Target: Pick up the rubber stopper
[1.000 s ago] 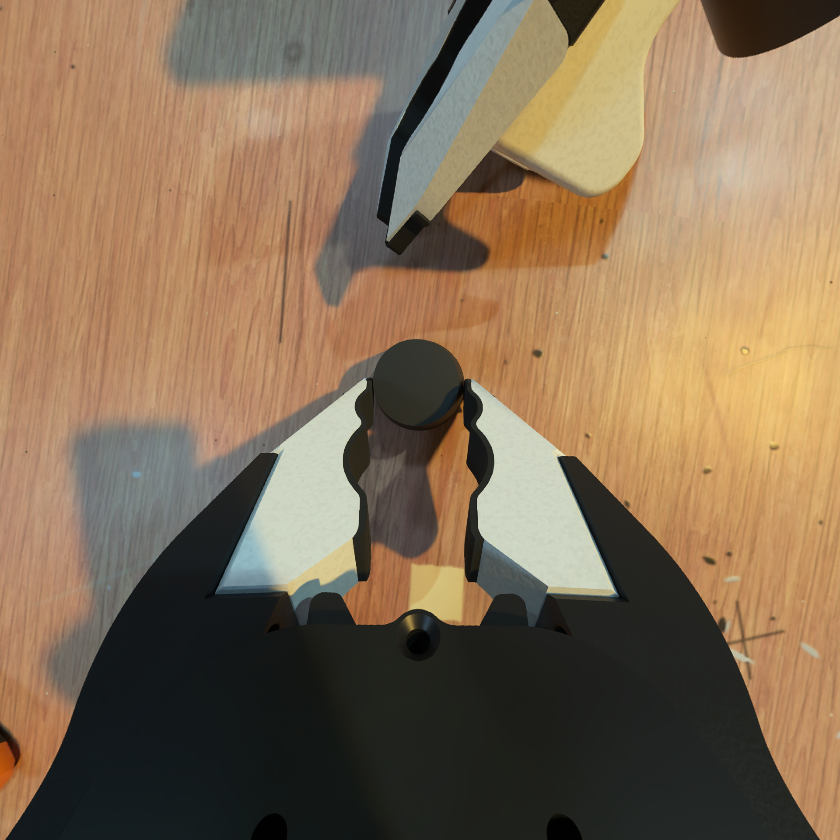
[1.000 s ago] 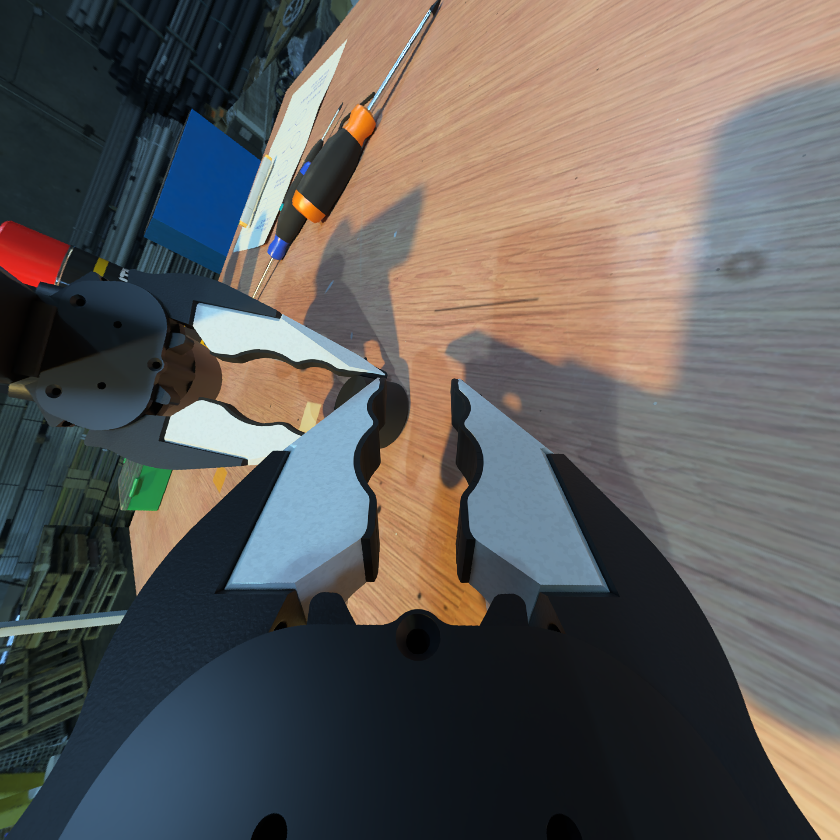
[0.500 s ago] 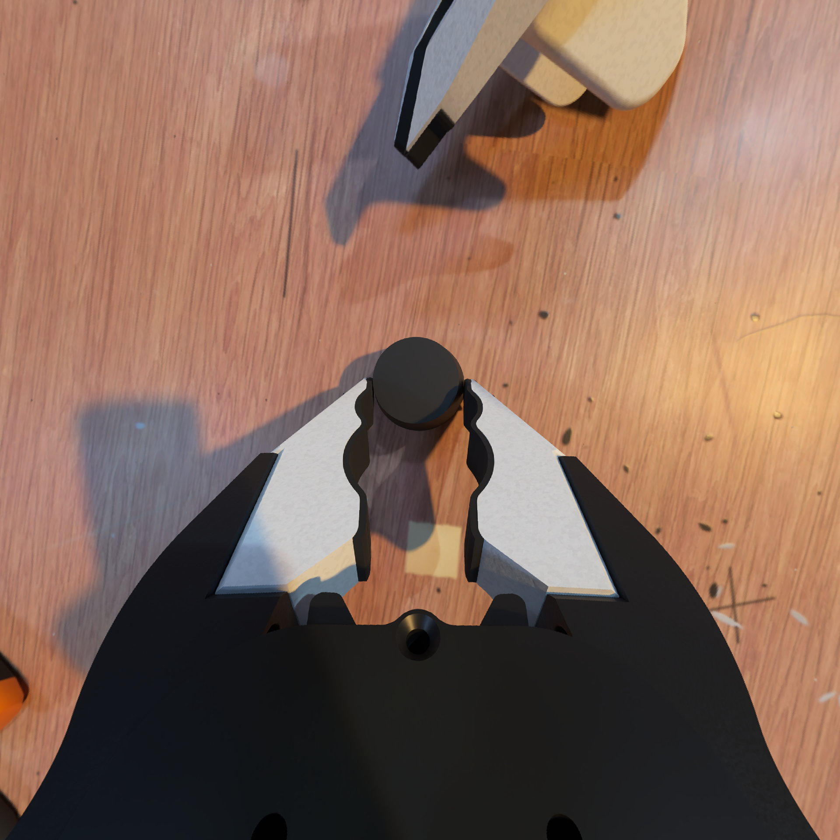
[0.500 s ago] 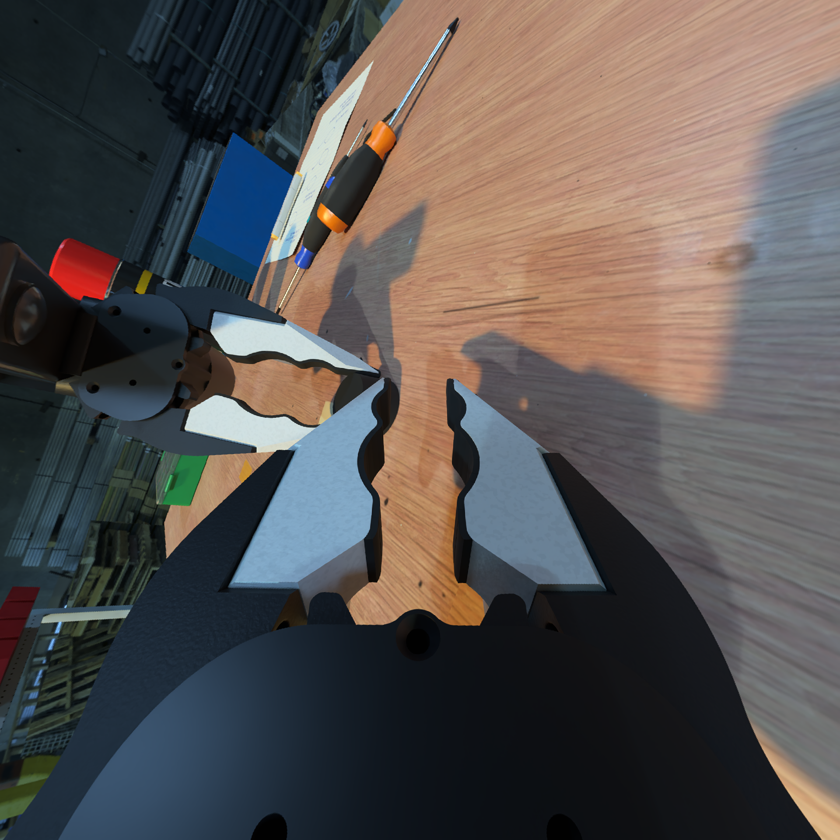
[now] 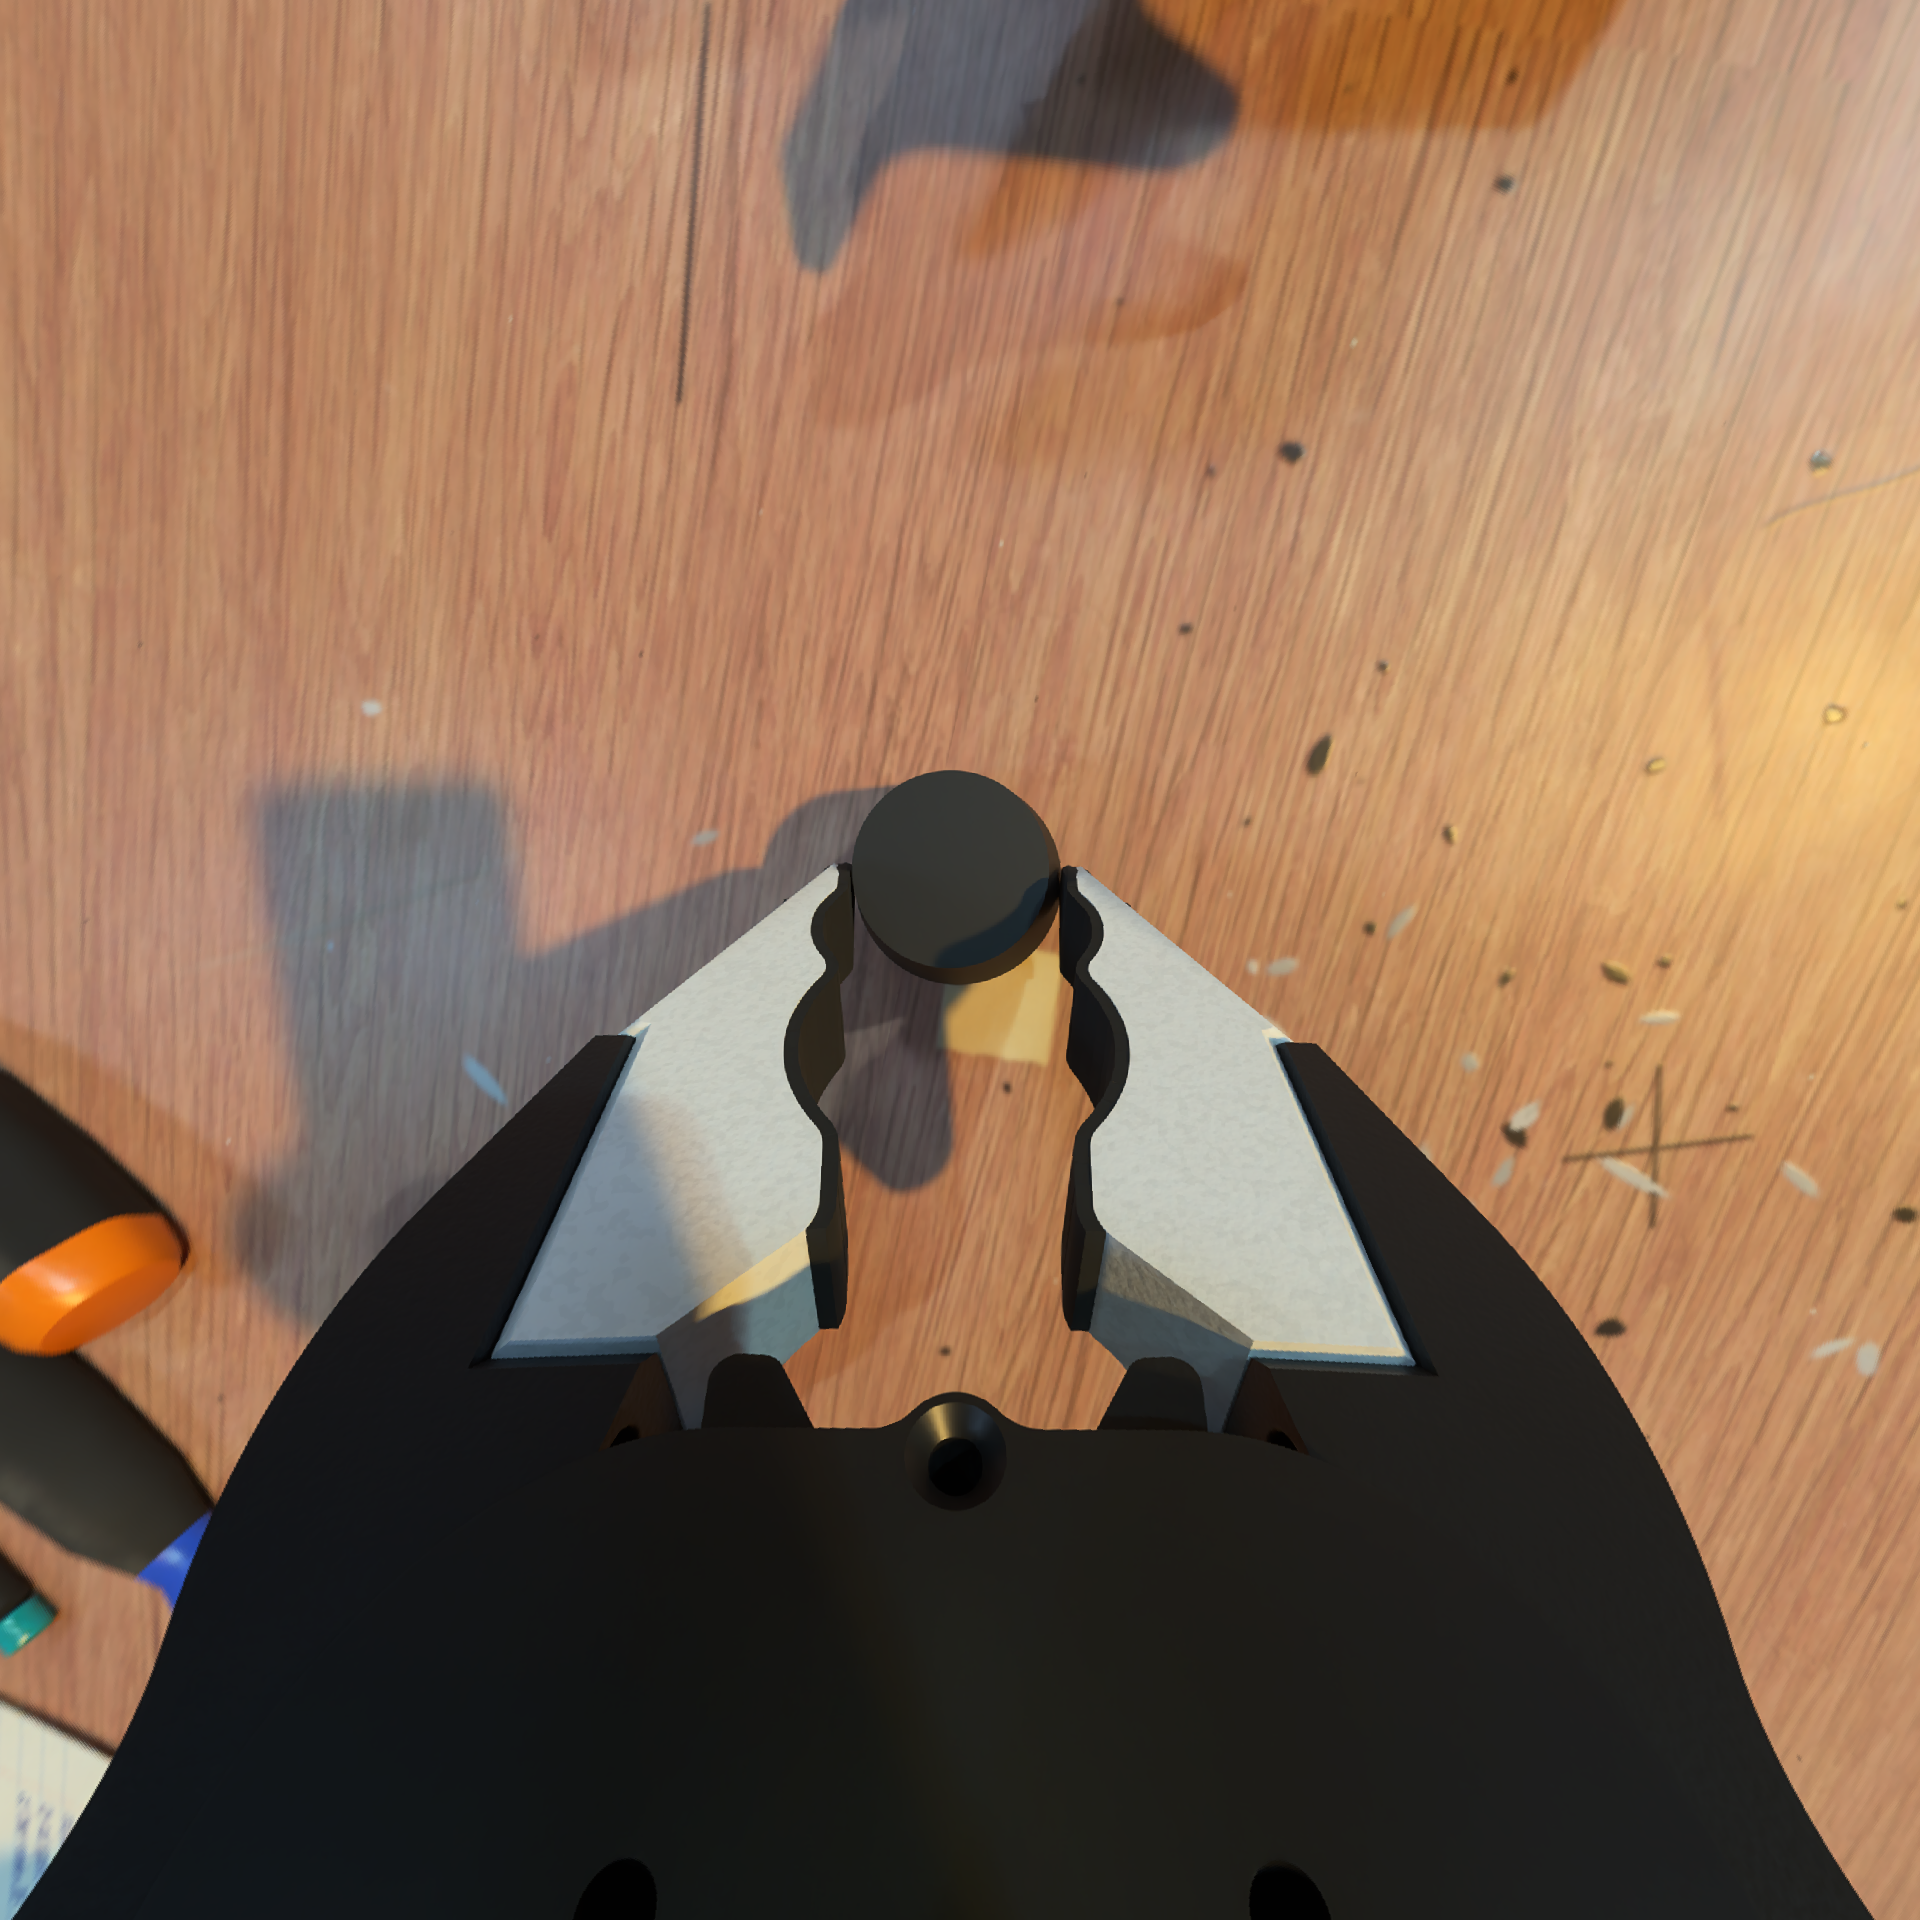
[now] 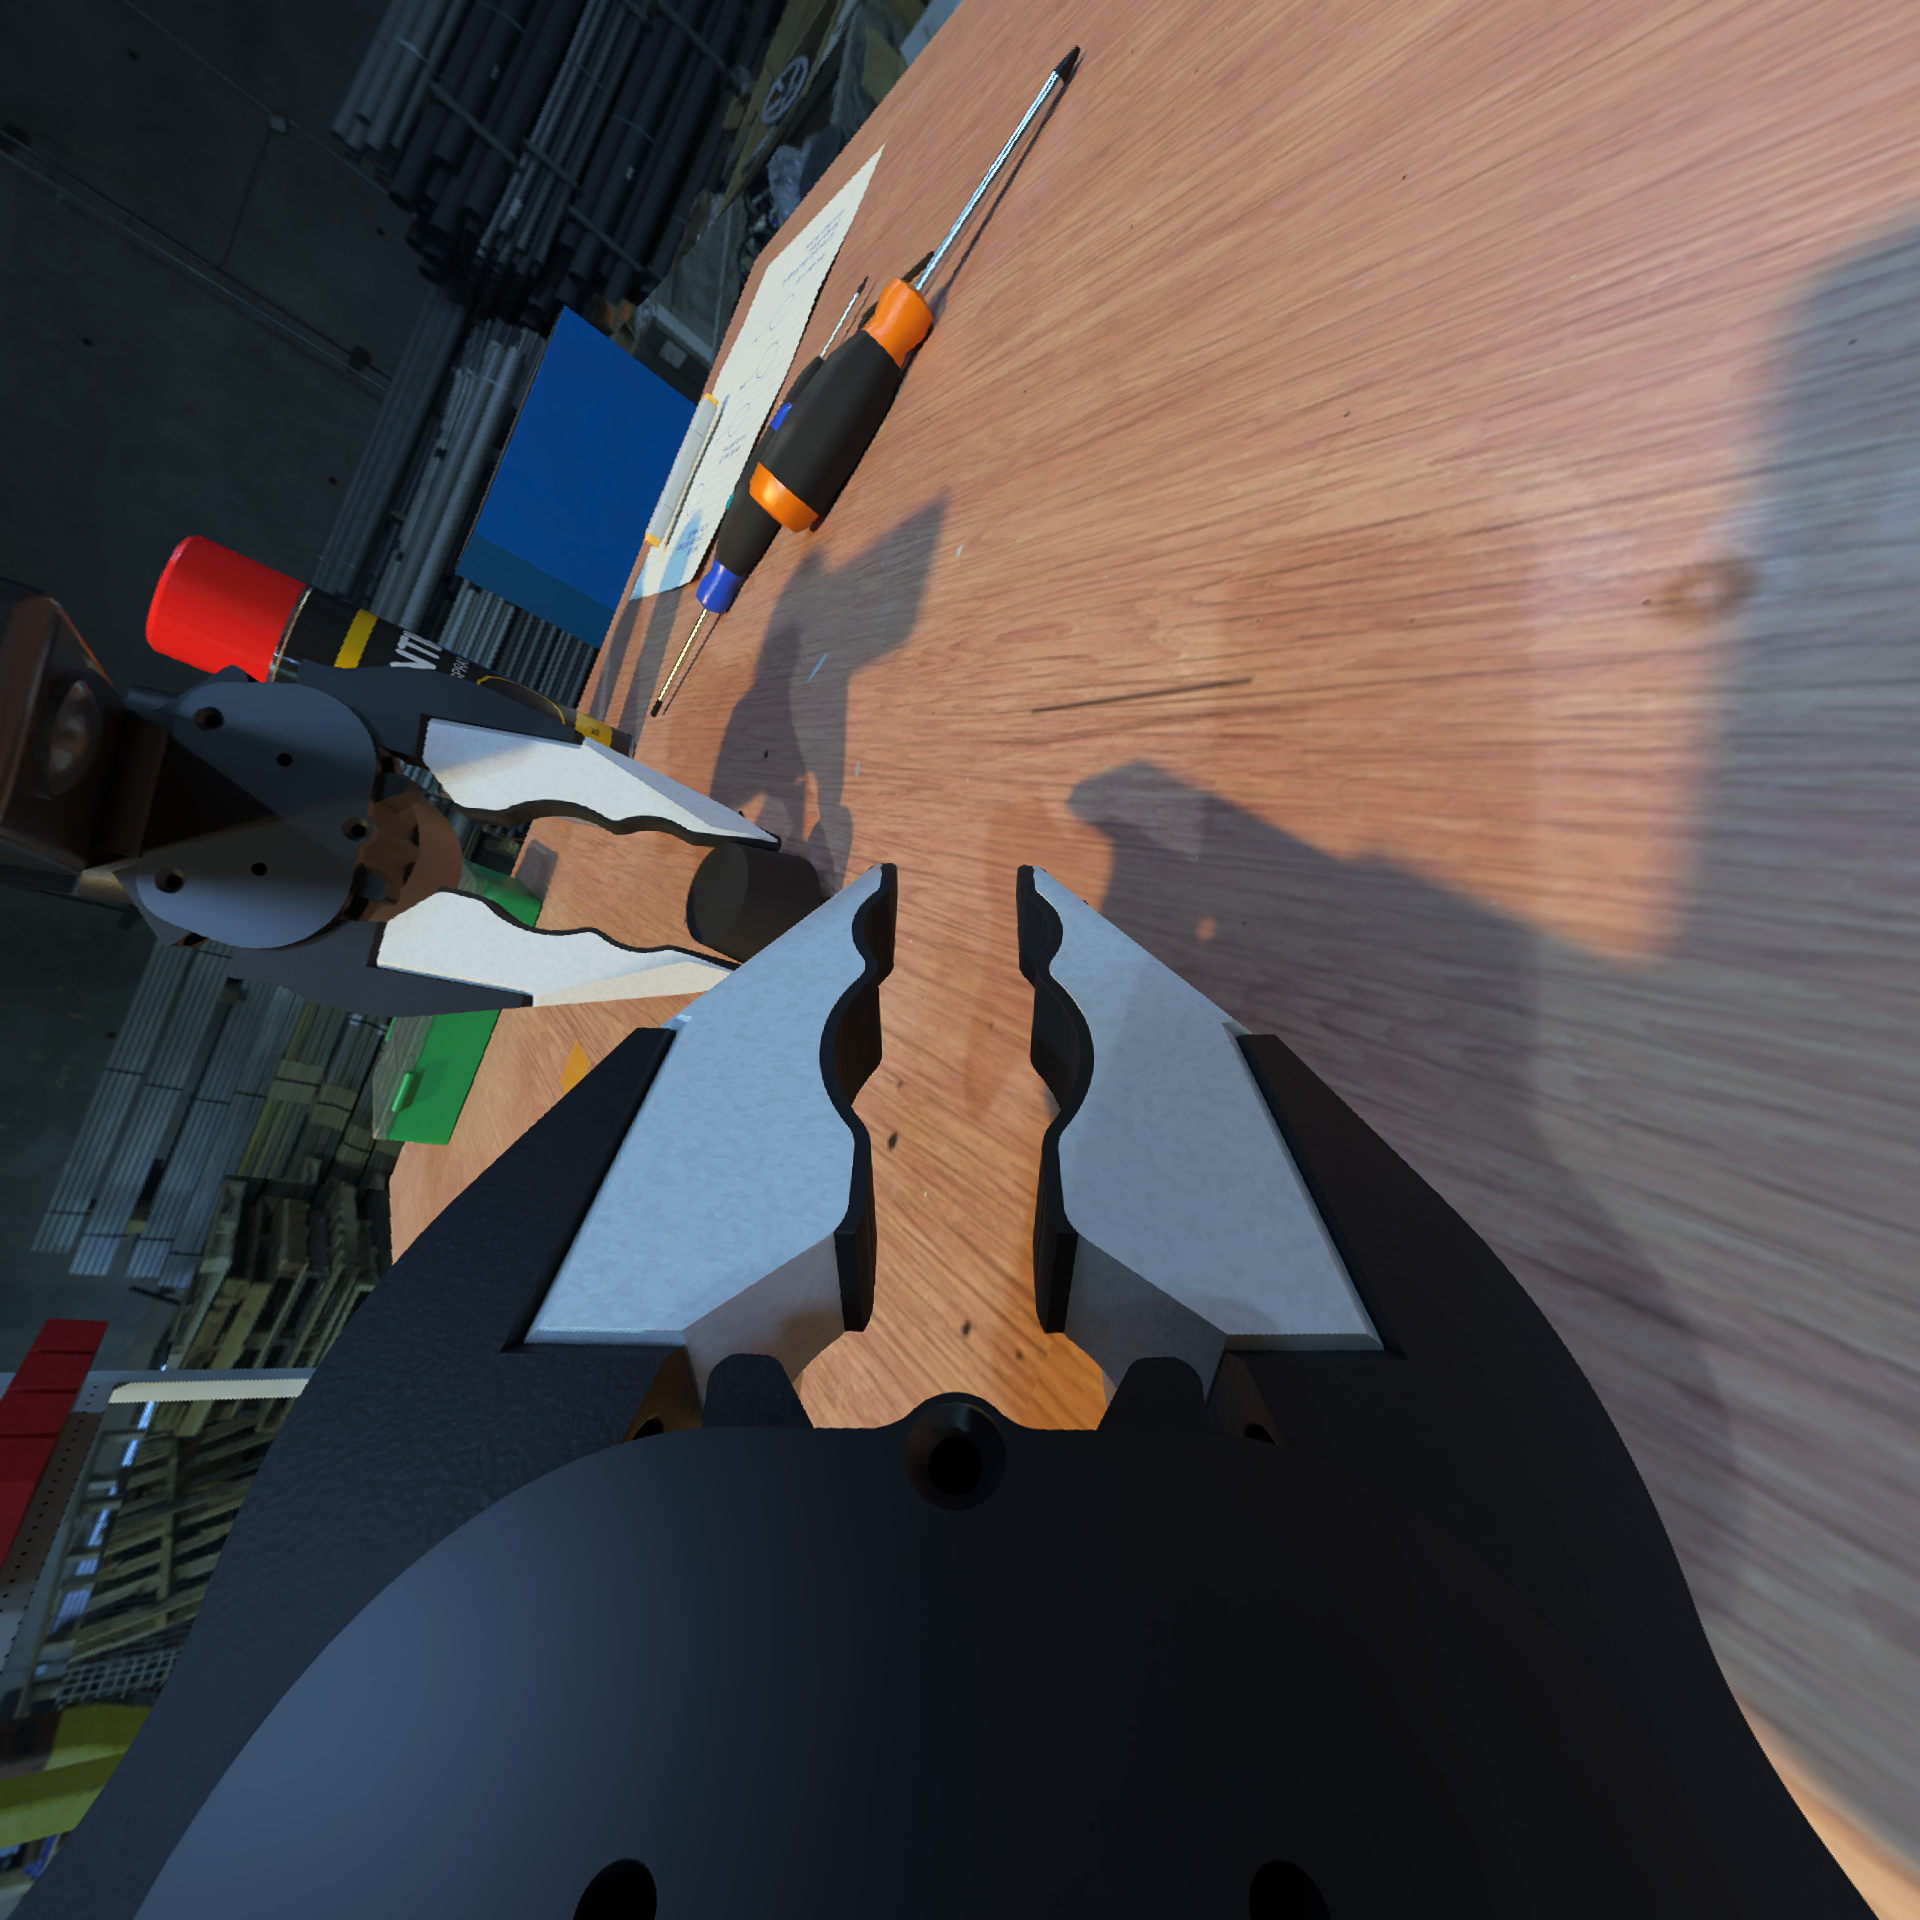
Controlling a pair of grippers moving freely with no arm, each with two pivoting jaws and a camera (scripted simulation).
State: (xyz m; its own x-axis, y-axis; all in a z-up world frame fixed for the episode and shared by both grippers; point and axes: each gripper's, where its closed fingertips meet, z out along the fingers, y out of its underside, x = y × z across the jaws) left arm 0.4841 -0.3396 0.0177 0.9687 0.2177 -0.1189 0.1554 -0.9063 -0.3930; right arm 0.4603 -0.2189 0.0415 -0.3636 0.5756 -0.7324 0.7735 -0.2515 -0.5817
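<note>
Left gripper (image 5: 954,883) has its fingers (image 5: 727,1060) clamped on the rubber stopper (image 5: 951,873), pinched at the very tips w/ the round flat face toward the camera. In the right wrist view the stopper (image 6: 753,899) is a short dark matte cylinder, held off the desk (image 6: 1351,520) near its left edge. Right gripper (image 6: 954,894) just beside it, fingers apart, holding nothing; wavy black inner edges, pale grainy outer faces. Desk is reddish wood grain, bare and roomy to the right, specks and scratches in spots. Toward the far-left edge: orange/black screwdriver (image 6: 831,426), smaller blue-tipped one (image 6: 727,566) beside it, paper sheet (image 6: 769,343), blue panel (image 6: 582,468). Red-capped can (image 6: 249,613) behind the left gripper (image 6: 753,899).
</note>
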